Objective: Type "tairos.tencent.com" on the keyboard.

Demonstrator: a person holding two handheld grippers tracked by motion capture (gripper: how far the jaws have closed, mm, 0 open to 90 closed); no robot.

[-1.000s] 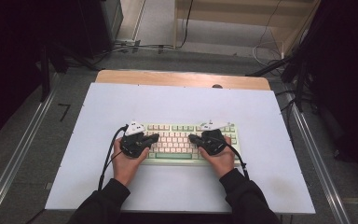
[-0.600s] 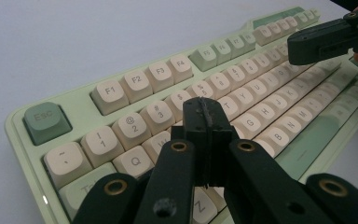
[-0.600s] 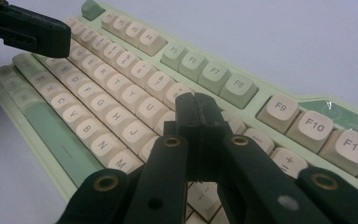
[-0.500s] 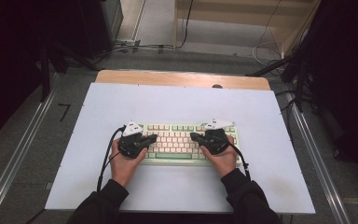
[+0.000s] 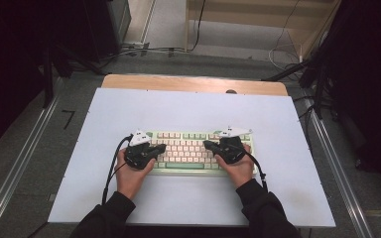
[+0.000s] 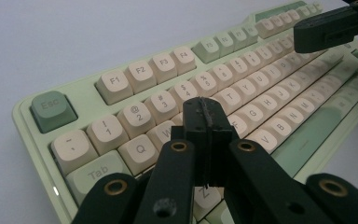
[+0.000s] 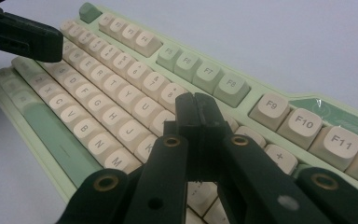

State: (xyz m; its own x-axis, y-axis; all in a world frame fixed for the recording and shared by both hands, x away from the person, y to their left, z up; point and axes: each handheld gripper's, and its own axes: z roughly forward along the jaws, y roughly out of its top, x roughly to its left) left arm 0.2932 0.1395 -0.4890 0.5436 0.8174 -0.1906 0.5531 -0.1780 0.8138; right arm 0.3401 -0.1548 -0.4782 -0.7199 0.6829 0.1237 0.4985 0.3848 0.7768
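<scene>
A pale green keyboard with cream and green keys lies in the middle of the white table top. My left gripper hovers over its left end, jaws shut with nothing between them. In the left gripper view my left gripper sits above the W and E keys of the keyboard. My right gripper is over the keyboard's right half, also shut and empty. In the right gripper view my right gripper hangs above the number and letter rows of the keyboard.
The white table top ends in a wooden strip at the far side. Metal rails run along both sides of the table. Cables lie on the floor beyond. Bare white surface surrounds the keyboard.
Both hands have stayed over the keyboard with only slight shifts. Both grippers remain shut.
</scene>
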